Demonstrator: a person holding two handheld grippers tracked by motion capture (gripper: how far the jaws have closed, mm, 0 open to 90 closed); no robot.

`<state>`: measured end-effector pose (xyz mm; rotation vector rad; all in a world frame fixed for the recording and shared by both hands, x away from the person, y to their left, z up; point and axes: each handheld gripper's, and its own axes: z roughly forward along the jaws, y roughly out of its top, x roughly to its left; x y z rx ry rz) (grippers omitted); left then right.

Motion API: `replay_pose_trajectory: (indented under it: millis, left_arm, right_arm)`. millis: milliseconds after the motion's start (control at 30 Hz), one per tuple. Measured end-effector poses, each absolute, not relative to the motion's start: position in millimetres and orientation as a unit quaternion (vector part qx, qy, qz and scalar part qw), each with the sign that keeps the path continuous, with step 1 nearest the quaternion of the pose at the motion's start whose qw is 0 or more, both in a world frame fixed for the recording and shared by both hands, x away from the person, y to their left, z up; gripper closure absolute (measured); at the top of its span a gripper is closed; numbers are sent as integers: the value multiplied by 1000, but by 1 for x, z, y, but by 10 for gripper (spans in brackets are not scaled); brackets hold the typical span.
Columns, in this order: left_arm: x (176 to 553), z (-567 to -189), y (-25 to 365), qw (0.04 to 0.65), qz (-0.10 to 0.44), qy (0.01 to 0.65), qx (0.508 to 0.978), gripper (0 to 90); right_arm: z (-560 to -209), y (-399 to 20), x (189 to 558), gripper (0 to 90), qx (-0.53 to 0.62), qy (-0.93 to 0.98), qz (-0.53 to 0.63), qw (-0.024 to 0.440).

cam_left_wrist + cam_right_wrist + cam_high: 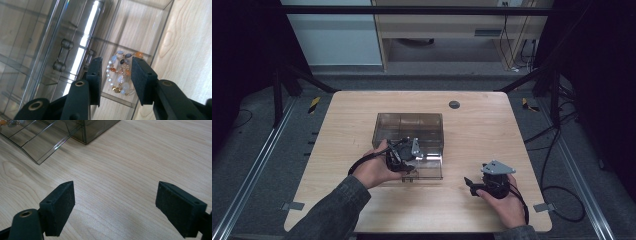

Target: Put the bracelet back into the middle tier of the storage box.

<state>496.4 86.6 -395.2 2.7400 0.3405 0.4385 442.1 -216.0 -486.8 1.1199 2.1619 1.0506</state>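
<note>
High view: a smoky transparent plastic organiser box point(409, 131) with inner compartments stands at the centre of the light wood desk point(482, 130). Its clear drawer point(432, 170) is pulled out toward the near edge. The left hand-held gripper point(404, 157) is over the drawer. The right hand-held gripper point(472, 184) rests on the desk near the near right corner, well apart from the box.

Left gripper view: the left hand-held gripper point(116, 75) is partly open, its pads clear of everything. Beyond the gap, a beaded bracelet point(120, 75) of white, orange and dark beads lies in a drawer compartment.

Right gripper view: the right hand-held gripper point(115, 207) is wide open over bare desk, holding nothing. The drawer point(37, 142) lies ahead.
</note>
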Motion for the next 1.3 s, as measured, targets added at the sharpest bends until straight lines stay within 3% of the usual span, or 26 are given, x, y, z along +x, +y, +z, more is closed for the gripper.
replay_pose_trajectory:
  millis: [133,300,500,833,1033,1300]
  left_arm:
    - [491,-391,84,177,165,119,963,516]
    - [490,-387,84,193,173,135,956,303]
    - [491,-378,91,215,178,148,949,198]
    - [495,-370,103,236,196,170,936,145]
    - [501,-360,111,283,224,199,911,152]
    - [507,-356,120,275,229,208,910,142]
  right_arm:
    - [-487,-216,442,165,407,791,387,244]
    - [-486,-215,441,202,405,793,386,239]
    - [-485,-214,440,230,400,793,388,244]
    - [-483,-213,439,284,396,797,382,249]
    - [-482,-210,439,276,397,803,368,248]
    - [-477,-208,439,271,395,808,368,236]
